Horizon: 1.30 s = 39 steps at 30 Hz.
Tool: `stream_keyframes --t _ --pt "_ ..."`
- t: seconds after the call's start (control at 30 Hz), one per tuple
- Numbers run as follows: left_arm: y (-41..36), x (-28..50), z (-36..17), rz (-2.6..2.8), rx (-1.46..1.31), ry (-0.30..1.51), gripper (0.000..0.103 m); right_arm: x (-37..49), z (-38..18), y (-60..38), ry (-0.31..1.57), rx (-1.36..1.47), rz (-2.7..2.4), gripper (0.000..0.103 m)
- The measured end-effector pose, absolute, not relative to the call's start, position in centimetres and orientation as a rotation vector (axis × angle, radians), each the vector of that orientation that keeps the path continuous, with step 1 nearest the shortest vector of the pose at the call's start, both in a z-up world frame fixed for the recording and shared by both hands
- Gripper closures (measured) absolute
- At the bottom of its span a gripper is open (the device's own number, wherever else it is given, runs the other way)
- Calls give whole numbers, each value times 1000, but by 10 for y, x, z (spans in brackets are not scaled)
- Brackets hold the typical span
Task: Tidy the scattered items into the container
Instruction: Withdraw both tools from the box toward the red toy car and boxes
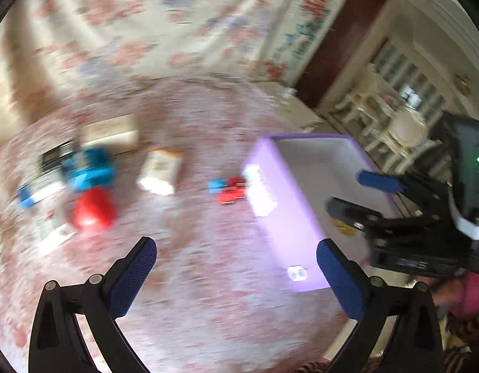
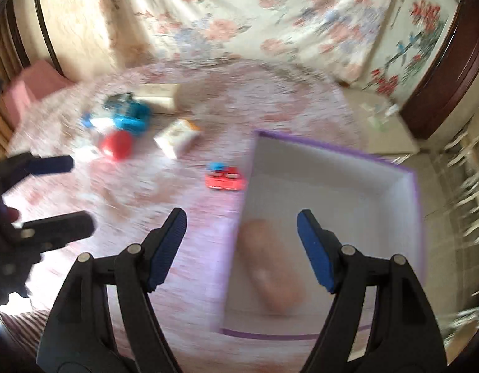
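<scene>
A purple box with a white inside stands on a pink round rug; it also shows in the right wrist view. A tan oblong item lies inside it. My right gripper is open and empty above the box's near left wall; it also shows in the left wrist view. My left gripper is open and empty over the rug, left of the box; it also shows in the right wrist view. A red toy car lies by the box. A red ball, a blue toy and a white carton lie farther left.
A flat beige box and small packets lie at the rug's far left. A flowered cloth hangs behind. A pink block sits at the left. White chairs stand to the right on tiled floor.
</scene>
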State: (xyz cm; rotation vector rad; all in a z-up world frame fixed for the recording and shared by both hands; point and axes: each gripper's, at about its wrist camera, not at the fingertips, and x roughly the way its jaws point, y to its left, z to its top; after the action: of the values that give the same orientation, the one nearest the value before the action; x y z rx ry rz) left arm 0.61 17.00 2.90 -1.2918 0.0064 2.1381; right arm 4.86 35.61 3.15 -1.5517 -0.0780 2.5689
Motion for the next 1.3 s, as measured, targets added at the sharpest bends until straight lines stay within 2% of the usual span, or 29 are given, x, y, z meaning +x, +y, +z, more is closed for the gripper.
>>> stream_keyframes --t 0.27,0.47,0.63,0.83,1.13,1.3 --pt "86 -26 -13 2254 -1402 58 0 11 -16 304 272 -1589 2440 27" --pt "64 -40 -42 2258 -1481 94 0 -23 -48 302 342 -1483 2248 25" --pt "51 -52 -59 2263 -1526 93 0 -50 -62 295 199 -1454 2151 25" --pt "36 -54 -62 2269 -1538 118 0 -72 -88 283 -59 -1451 2086 25" --pt "16 -56 -64 2296 -1574 98 0 -91 -108 294 7 -1545 2089 25" --pt "13 -56 -61 2309 -1573 81 0 -106 -109 294 -46 -1541 2091 24"
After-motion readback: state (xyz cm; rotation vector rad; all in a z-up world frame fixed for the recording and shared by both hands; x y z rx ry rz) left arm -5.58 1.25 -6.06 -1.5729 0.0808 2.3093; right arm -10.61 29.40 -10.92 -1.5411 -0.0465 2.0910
